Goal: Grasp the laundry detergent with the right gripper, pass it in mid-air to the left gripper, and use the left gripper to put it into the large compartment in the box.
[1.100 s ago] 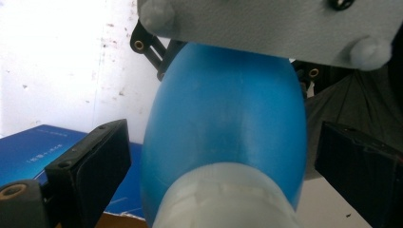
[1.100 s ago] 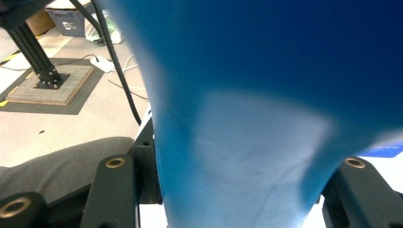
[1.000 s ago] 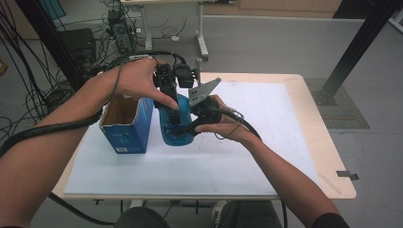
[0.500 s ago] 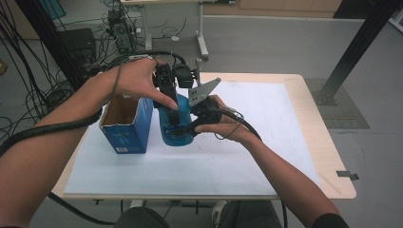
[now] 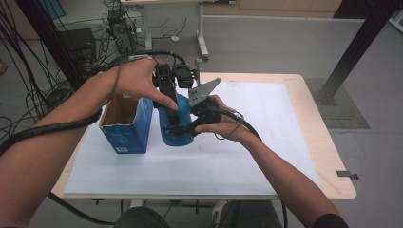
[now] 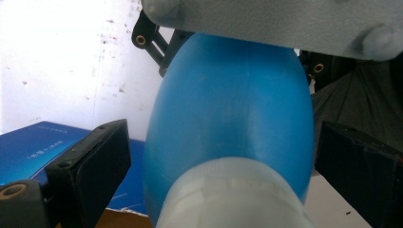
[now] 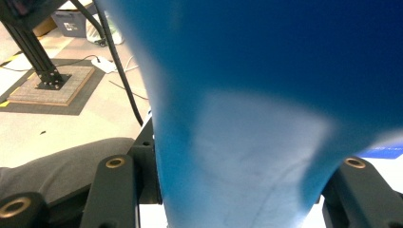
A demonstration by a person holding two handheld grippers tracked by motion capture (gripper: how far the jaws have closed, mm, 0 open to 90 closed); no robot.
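Holding a blue bottle (image 5: 177, 124) from two sides here, right over the white mat (image 5: 247, 156) on the wooden table (image 5: 332, 156). The bottle stands roughly upright just beside an open blue cardboard box (image 5: 127, 127), on the box's right in the high view, close to it, though I can't tell if they actually touch.

The right gripper (image 5: 186, 127) comes in from the right and low, and its jaws are clamped on the bottle's lower body. In the right gripper view the blue body (image 7: 266, 118) sits squarely between the two black jaws, pressing out to both of them, so that's as tight as they go with the bottle in there.

The left gripper (image 5: 167, 97) comes down from above at the bottle's top end. In the left gripper view the bottle (image 6: 228, 118) runs away from the camera between the jaws, with its pale neck or cap nearest the lens. There's a visible gap between each black jaw and the blue sides, so those jaws are spread around it without pinching.

The grey three-cornered plate on the right gripper sticks up next to the left hand (image 5: 138, 80).
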